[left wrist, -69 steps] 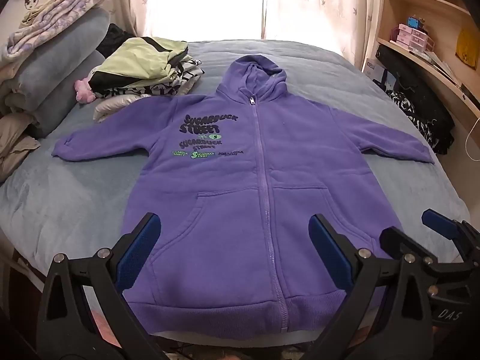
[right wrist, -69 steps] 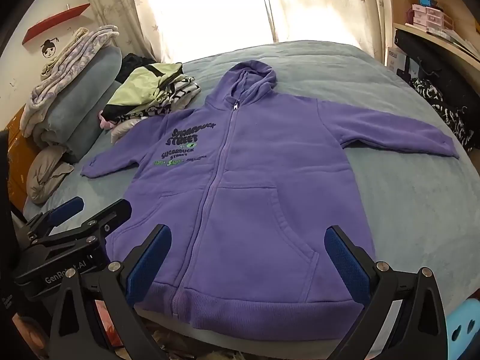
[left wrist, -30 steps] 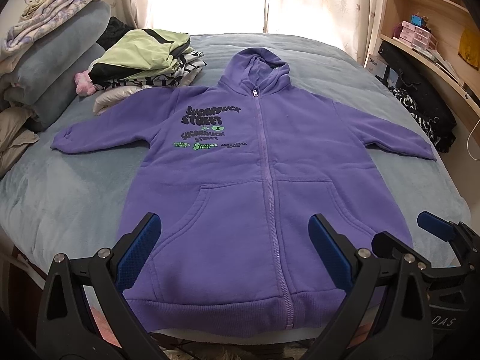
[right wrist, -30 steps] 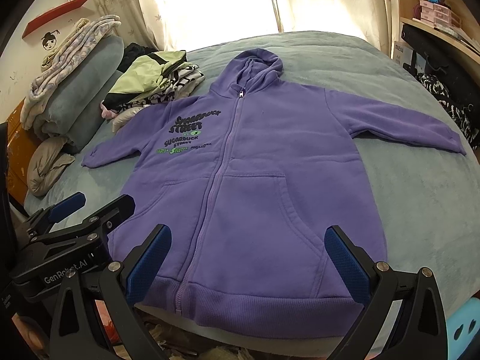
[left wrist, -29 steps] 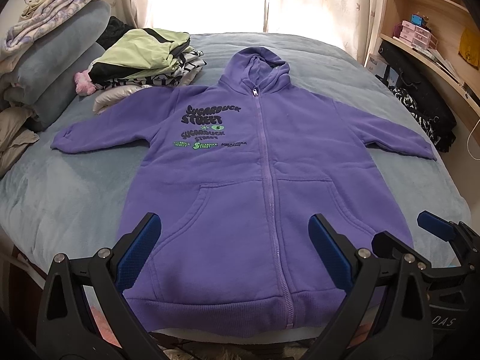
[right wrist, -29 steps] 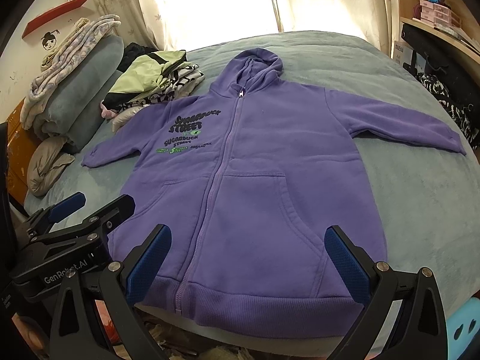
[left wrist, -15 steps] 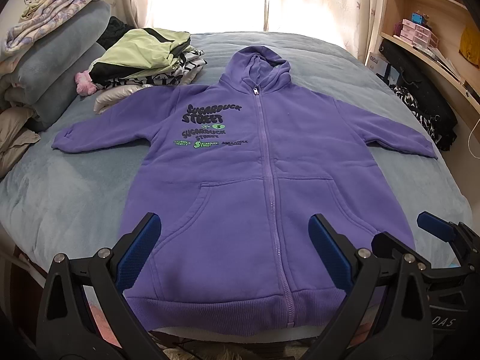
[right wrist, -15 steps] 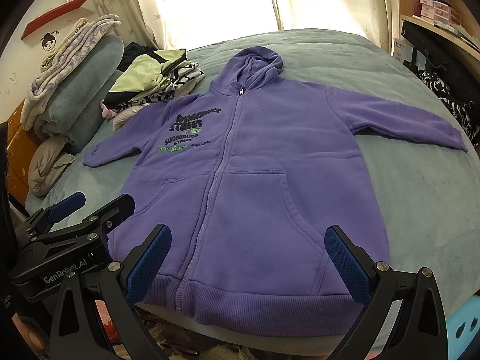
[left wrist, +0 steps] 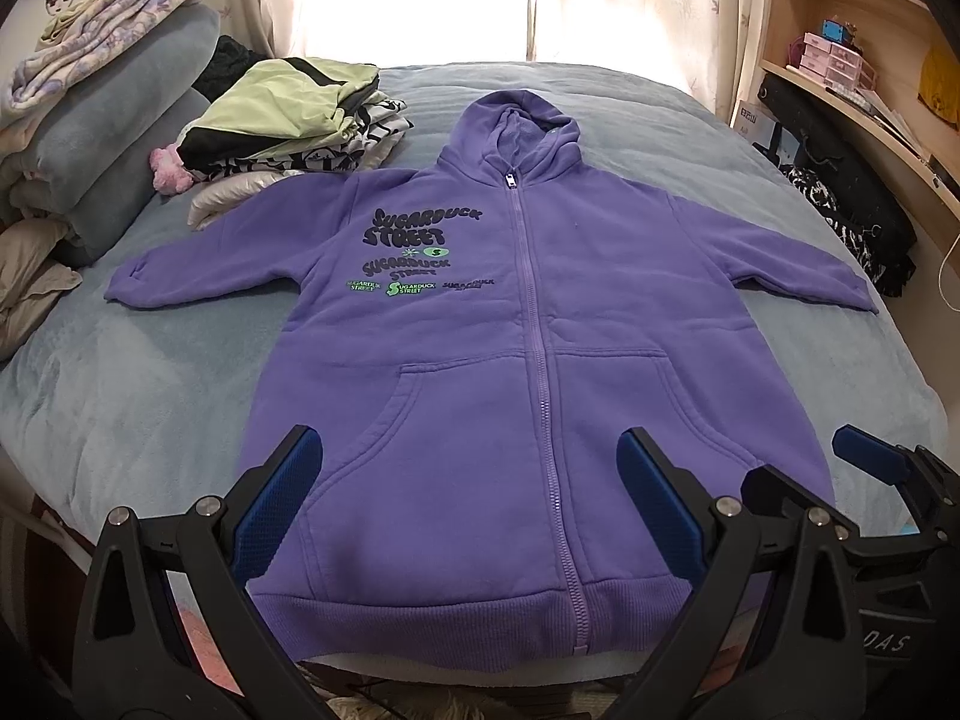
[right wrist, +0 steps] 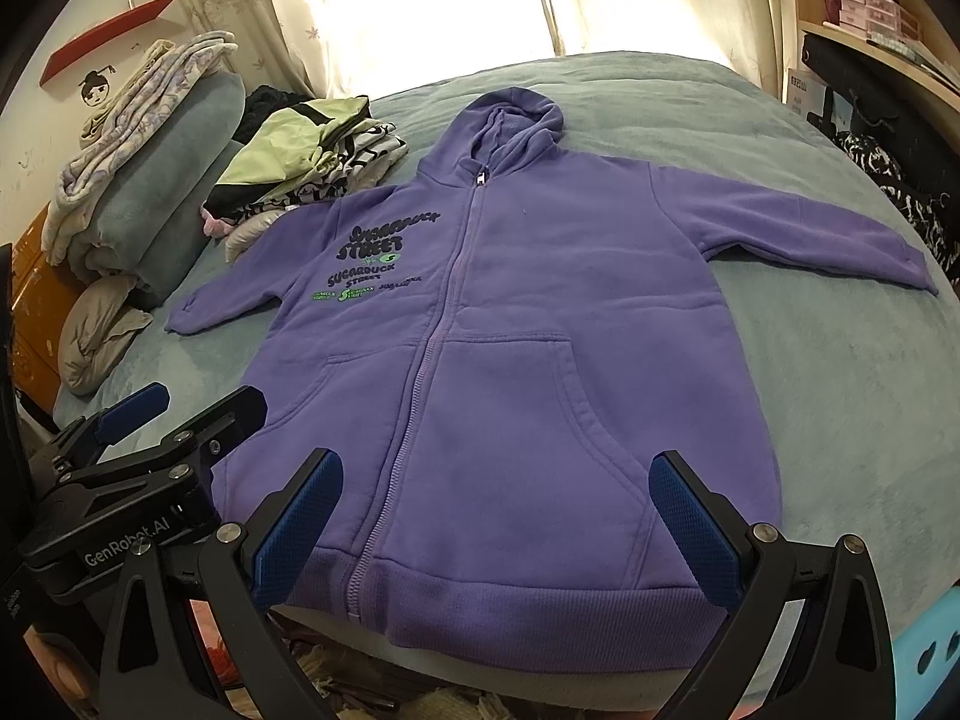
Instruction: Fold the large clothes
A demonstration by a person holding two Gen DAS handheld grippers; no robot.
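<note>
A purple zip-up hoodie point(left wrist: 480, 372) point(right wrist: 510, 330) lies flat and face up on the bed, zipped, hood away from me, both sleeves spread out, ribbed hem at the bed's near edge. Black and green lettering marks its chest. My left gripper point(left wrist: 468, 498) hovers above the hem, open, nothing between its blue pads. My right gripper point(right wrist: 492, 522) also hangs open over the hem, empty. Each gripper shows in the other's view: the right gripper point(left wrist: 870, 480) at the lower right, the left gripper point(right wrist: 156, 426) at the lower left.
A grey-blue blanket covers the bed point(left wrist: 150, 390). A pile of folded clothes point(left wrist: 288, 114) sits beside the hoodie's left sleeve. Stacked bedding and pillows point(left wrist: 90, 120) fill the far left. Shelves point(left wrist: 852, 78) and dark fabric point(left wrist: 840, 204) line the right side. Curtains hang behind.
Both cameras have drifted slightly, so the hoodie sits a little lower and closer in view. The hoodie lies unmoved and both grippers stay open.
</note>
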